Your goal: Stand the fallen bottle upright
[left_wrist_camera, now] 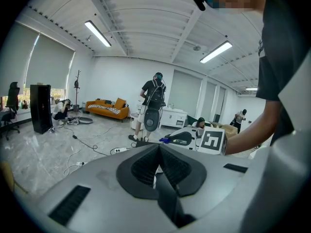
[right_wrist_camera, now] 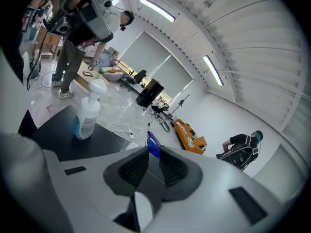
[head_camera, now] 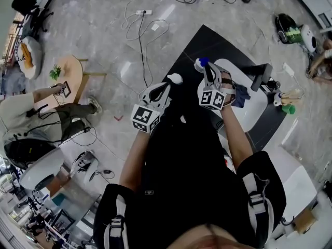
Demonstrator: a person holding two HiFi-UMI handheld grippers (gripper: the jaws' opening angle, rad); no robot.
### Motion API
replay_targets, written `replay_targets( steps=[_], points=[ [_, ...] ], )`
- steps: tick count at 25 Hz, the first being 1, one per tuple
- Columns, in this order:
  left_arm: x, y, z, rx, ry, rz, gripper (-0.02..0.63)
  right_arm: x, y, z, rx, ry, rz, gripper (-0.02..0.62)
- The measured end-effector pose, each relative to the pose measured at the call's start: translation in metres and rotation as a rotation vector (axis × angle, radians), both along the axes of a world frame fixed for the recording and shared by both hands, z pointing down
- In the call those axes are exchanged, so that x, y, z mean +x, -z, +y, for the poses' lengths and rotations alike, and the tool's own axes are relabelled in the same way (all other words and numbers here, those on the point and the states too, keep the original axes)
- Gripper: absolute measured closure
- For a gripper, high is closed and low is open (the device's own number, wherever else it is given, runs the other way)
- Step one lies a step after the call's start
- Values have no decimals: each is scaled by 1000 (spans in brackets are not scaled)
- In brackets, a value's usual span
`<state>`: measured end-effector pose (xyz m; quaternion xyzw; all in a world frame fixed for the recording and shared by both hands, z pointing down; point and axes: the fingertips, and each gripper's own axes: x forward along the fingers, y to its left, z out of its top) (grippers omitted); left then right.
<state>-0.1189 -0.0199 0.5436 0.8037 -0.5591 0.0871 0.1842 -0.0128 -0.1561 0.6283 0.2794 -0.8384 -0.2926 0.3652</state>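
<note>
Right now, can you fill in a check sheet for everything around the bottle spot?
Surface: black surface.
Job's things: white-capped bottle stands upright on it.
Clutter: small green thing near the surface's edge.
Grippers: left tongs shut, empty; right tongs shut on a small blue thing.
Cables: power strip with cords trailing.
Surroundings: seated person, orange sofa.

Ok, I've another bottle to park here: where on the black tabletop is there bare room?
The far corner of the black tabletop is bare, bordered by the white-capped bottle on the left and the white panel on the right. The right end is crowded: a black block and small green-topped things cluster there.
</note>
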Motion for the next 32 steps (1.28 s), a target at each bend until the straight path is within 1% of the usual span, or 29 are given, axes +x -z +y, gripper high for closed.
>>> replay_targets(
  steps=[5, 9, 15, 21, 25, 32],
  points=[
    [1, -3, 4, 2, 2, 8, 591, -5, -2, 13, 2, 37, 11, 465],
    [2, -7, 9, -2, 5, 10, 591, -4, -3, 16, -6, 31, 9, 463],
    [6, -4, 10, 8, 2, 4, 591, -2, 2, 16, -68, 47, -2, 455],
    [6, -2, 11, 15, -3, 5, 591, 9, 2, 23, -141, 35, -61, 438],
    [5, -4, 13, 12, -7, 9, 591, 8, 3, 29, -128, 57, -55, 442],
    [1, -9, 19, 8, -14, 25, 591, 8, 6, 26, -126, 13, -63, 443]
  ],
)
